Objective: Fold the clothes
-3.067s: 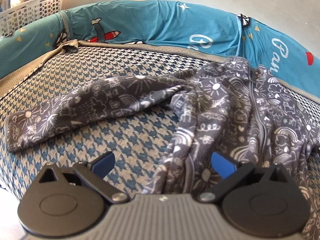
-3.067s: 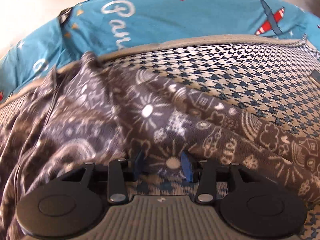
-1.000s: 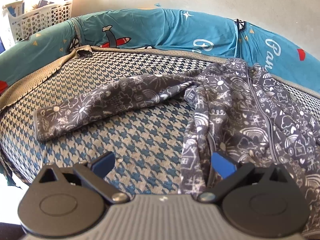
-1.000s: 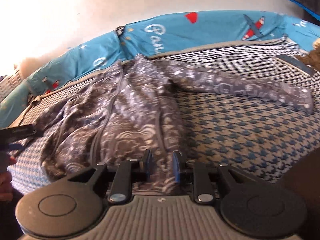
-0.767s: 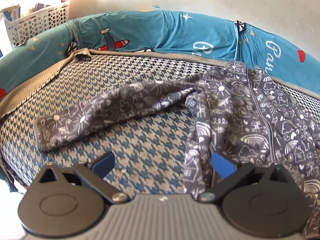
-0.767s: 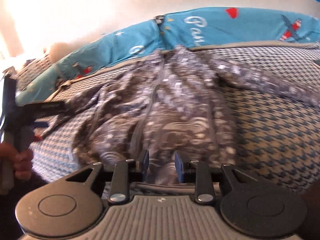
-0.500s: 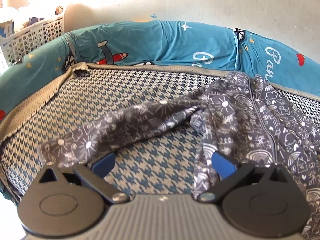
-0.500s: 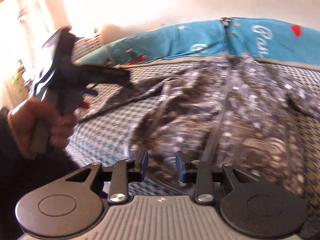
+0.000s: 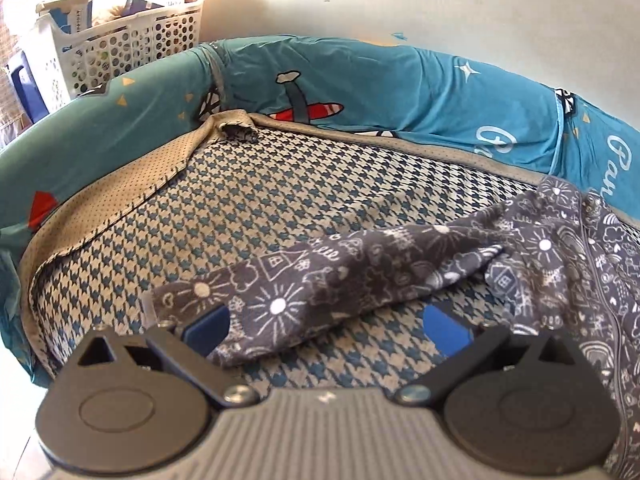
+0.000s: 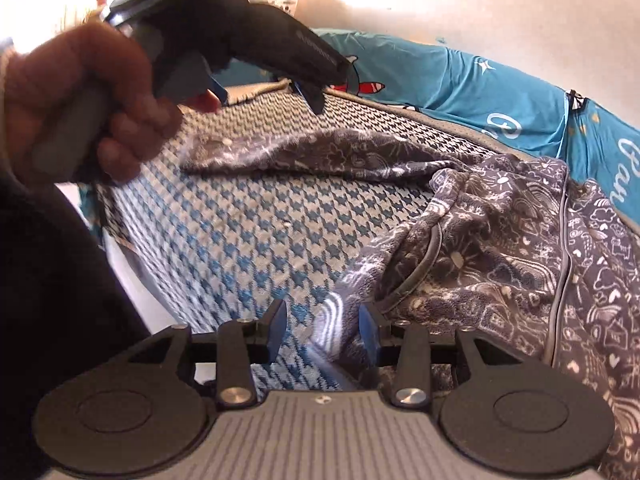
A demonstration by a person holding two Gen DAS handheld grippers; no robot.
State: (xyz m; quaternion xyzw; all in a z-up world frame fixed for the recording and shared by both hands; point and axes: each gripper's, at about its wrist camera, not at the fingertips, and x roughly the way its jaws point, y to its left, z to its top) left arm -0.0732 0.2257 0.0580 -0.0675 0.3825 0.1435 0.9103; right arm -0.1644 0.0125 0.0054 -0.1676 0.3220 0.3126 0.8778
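Note:
A grey zip-up garment with white doodle print (image 10: 500, 248) lies spread on a blue-and-cream houndstooth mattress (image 9: 260, 208). Its left sleeve (image 9: 320, 280) stretches out to the left, cuff (image 9: 180, 300) at the end. My left gripper (image 9: 326, 328) is wide open, its blue pads either side of the sleeve near the cuff and not pressing it. In the right wrist view a hand (image 10: 80, 100) holds the left gripper (image 10: 268, 96) above the sleeve (image 10: 320, 152). My right gripper (image 10: 322, 330) hovers at the garment's lower left corner, jaws opening, cloth edge loose beside the right pad.
A teal cushion with aeroplane print (image 9: 360, 80) runs around the mattress's far side, against a pale wall. A white perforated laundry basket (image 9: 120, 40) stands behind it at the far left. The mattress's left edge (image 10: 120, 232) drops off near the dark sleeve of the person.
My left gripper has moved forward onto the sleeve's cuff end. My right gripper has swung left across the garment to its lower left corner, and its jaws have widened.

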